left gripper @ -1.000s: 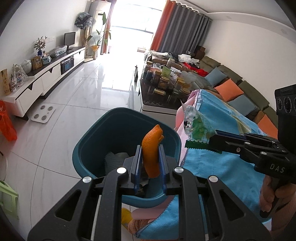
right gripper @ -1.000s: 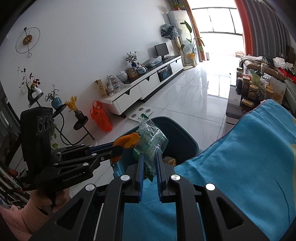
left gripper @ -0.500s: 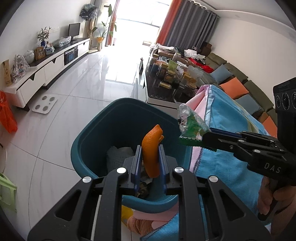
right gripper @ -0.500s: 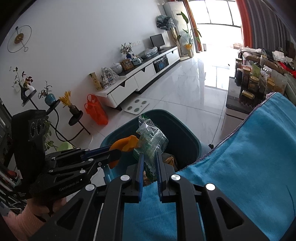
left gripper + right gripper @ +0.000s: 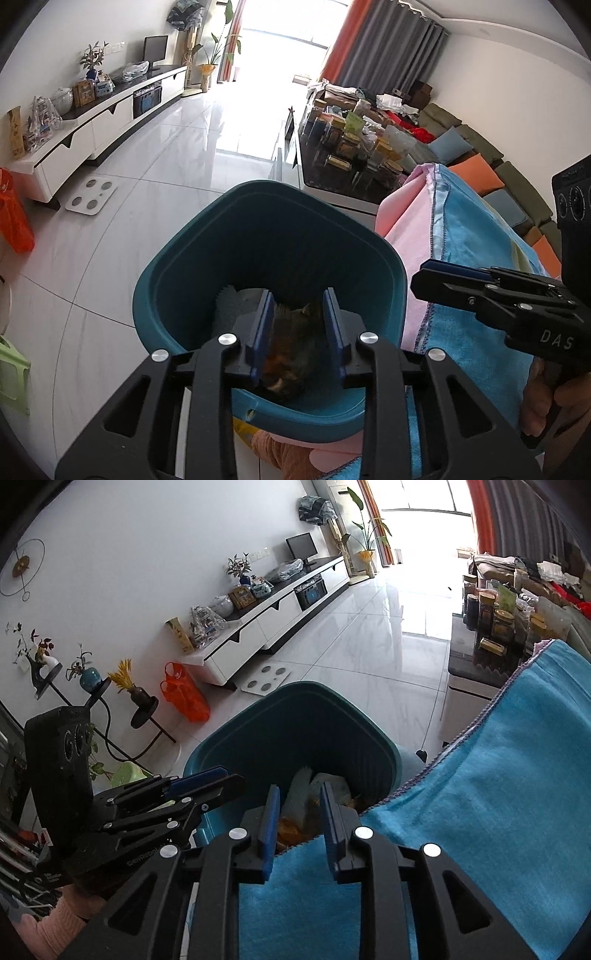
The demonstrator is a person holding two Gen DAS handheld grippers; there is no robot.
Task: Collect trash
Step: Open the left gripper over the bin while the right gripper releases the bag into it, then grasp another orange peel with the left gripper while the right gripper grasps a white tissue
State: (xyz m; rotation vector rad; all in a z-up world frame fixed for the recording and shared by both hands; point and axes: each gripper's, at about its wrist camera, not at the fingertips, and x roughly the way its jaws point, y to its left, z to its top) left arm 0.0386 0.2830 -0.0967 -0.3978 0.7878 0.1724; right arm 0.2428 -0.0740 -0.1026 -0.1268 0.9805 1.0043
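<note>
A teal trash bin [image 5: 207, 254] stands on the floor beside the blue-cloth table; it also shows in the right wrist view [image 5: 258, 716]. My left gripper [image 5: 297, 306] is open and empty above the bin's near rim. The orange peel [image 5: 284, 354] lies blurred between the jaws, inside the bin. My right gripper [image 5: 298, 805] is open and empty over the bin's edge by the cloth. Trash lies in the bin [image 5: 317, 790], with a pale wrapper among it. The right gripper also shows in the left wrist view [image 5: 424, 275], and the left one in the right wrist view [image 5: 221, 779].
A blue cloth [image 5: 498, 794] covers the table at right, with a pink cloth [image 5: 406, 221] under it. A dark coffee table with jars [image 5: 351, 155] stands beyond the bin. A white scale [image 5: 90, 195] and an orange bag [image 5: 184, 698] are on the floor.
Both grippers have opened. The orange peel has dropped from the left one and the green wrapper from the right one into the bin.
</note>
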